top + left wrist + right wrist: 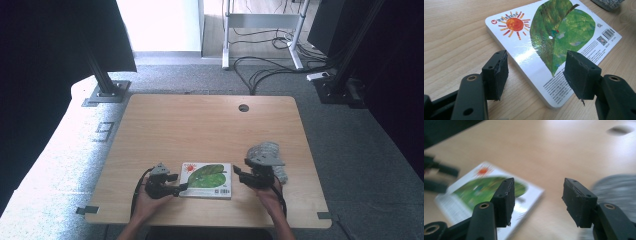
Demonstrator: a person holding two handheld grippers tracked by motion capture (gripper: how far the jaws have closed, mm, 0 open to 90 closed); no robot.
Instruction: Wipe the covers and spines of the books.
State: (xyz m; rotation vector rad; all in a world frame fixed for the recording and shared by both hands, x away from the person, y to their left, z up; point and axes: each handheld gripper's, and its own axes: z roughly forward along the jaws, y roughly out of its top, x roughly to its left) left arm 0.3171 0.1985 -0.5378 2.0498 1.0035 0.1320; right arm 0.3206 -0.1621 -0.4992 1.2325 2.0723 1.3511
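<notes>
My left fingers gape wide, empty, astride the near corner of the glossy white board book with its green leaf on the table. My right fingers hang open, empty too. I should lower squarely before pinching the edge.

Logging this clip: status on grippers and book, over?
Both grippers open, left gripper at book's corner, right gripper above table. Book flat, unheld. Grey cloth beside right gripper.

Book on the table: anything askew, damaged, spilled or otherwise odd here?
Nothing stands out. The book lies flat and closed, back cover up, near the table's front edge, unmarked. The left gripper is open over its corner; the right gripper is open beside it. A grey cloth sits at right.
</notes>
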